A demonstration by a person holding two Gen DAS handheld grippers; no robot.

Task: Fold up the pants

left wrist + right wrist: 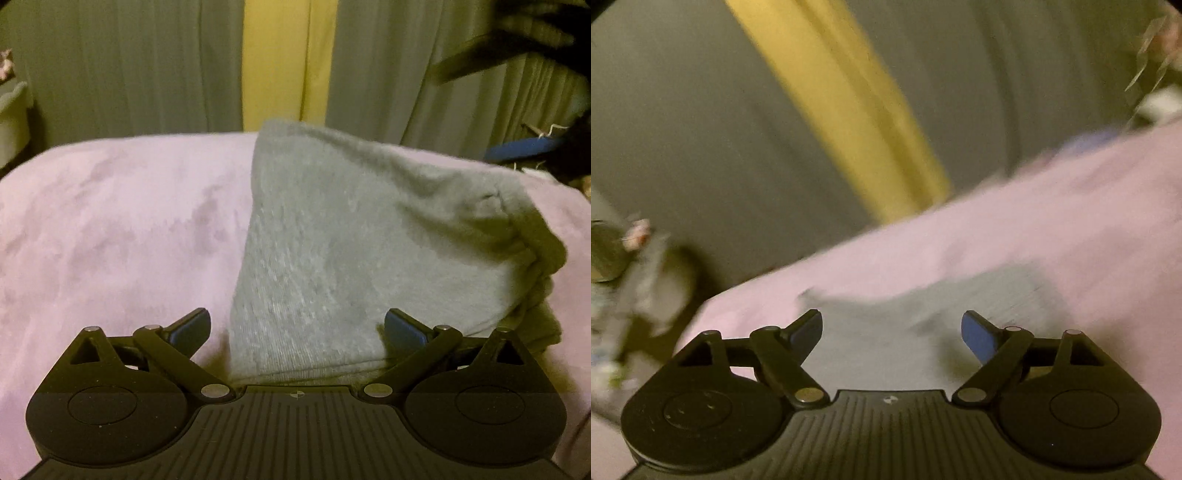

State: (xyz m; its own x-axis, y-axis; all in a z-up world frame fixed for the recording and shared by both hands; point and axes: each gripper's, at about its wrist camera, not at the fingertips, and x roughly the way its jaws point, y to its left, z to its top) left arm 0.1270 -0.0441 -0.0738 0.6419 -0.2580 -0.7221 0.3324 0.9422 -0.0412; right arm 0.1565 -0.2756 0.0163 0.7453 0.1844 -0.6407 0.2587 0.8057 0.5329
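My left gripper (297,330) hangs released, jaws wide, over the gray pants (354,243) folded on the pink blanket (110,221) straight ahead. My right gripper (892,332) is released too, nothing between its jaws, pants just beyond. Only the left view shows the bunched waistband at right; the right view is blurred. Bare blanket lies leftward, gray curtains (147,66) behind.

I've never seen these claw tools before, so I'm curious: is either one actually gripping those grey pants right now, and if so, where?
Neither. The left gripper and right gripper are both open above the grey pants lying on the pink blanket; nothing is held.
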